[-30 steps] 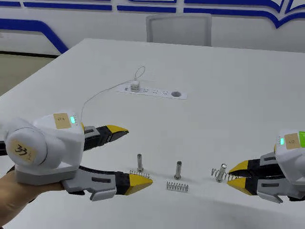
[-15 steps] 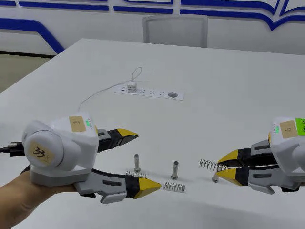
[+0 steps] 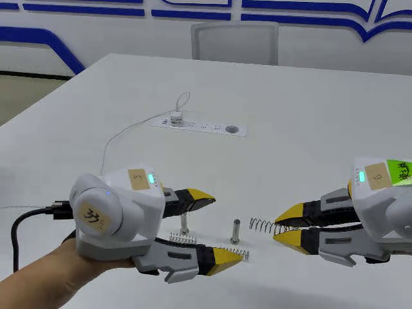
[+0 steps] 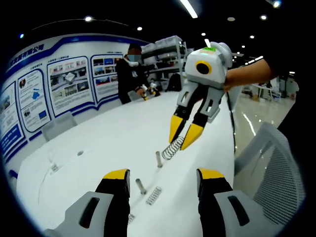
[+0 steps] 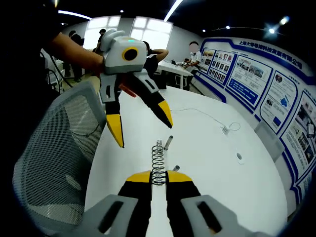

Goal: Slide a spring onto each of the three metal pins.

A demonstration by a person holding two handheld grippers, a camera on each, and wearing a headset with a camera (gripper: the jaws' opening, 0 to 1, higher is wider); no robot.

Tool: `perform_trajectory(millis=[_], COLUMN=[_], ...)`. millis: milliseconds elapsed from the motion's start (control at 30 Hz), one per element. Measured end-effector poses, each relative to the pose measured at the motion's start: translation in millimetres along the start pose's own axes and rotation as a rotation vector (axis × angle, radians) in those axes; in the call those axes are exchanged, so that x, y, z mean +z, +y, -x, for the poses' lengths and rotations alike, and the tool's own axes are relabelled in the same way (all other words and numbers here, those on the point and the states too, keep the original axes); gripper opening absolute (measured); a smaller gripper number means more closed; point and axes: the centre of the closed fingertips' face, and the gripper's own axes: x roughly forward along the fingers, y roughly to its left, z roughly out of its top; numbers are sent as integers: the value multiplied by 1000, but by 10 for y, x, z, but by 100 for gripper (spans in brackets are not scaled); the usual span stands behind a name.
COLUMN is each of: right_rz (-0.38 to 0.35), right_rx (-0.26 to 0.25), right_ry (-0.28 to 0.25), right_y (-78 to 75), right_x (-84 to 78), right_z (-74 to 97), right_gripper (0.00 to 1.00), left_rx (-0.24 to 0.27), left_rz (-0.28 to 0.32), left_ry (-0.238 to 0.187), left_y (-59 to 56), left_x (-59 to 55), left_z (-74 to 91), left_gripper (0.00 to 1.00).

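Two short metal pins (image 3: 185, 223) (image 3: 235, 230) stand upright on the white table (image 3: 309, 129); a third I cannot make out. My right gripper (image 3: 278, 228) is shut on one end of a spring (image 3: 261, 225), held level just right of the middle pin. In the right gripper view the held spring (image 5: 158, 162) sticks out ahead of my right gripper (image 5: 159, 178). My left gripper (image 3: 226, 228) stands open around the pins, holding nothing. A loose spring (image 3: 182, 239) lies by the left pin. Another spring (image 4: 154, 195) lies on the table in the left gripper view.
A white power strip (image 3: 199, 125) with a plugged charger and cable lies mid-table. A grey chair (image 3: 235, 42) stands at the far edge. A mesh chair (image 4: 276, 173) is by the near side. People (image 4: 131, 69) work at another table behind.
My right gripper has lifted its spring off the table and carried it left, toward the middle pin. My left gripper has moved right, so its open jaws now flank the pins.
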Motion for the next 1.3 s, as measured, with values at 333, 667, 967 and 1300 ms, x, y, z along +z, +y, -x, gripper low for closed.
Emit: perform_trajectory(millis=[333, 667, 967, 1300], right_rz=[23, 60, 80, 91], right_rx=[30, 58, 78, 108], right_ry=[-21, -24, -22, -38], right_y=[119, 196, 225, 287], right_x=[102, 150, 153, 190], right_z=[-40, -88, -79, -70], right_gripper=[10, 10, 10, 10], left_rx=[-39, -61, -99, -133], left_rz=[-3, -9, -10, -21], left_ry=[3, -44, -57, -45], left_y=[-135, -166, -235, -276], left_x=[-19, 92, 114, 99], left_z=[-75, -63, -63, -50], left_gripper=[49, 38, 19, 15])
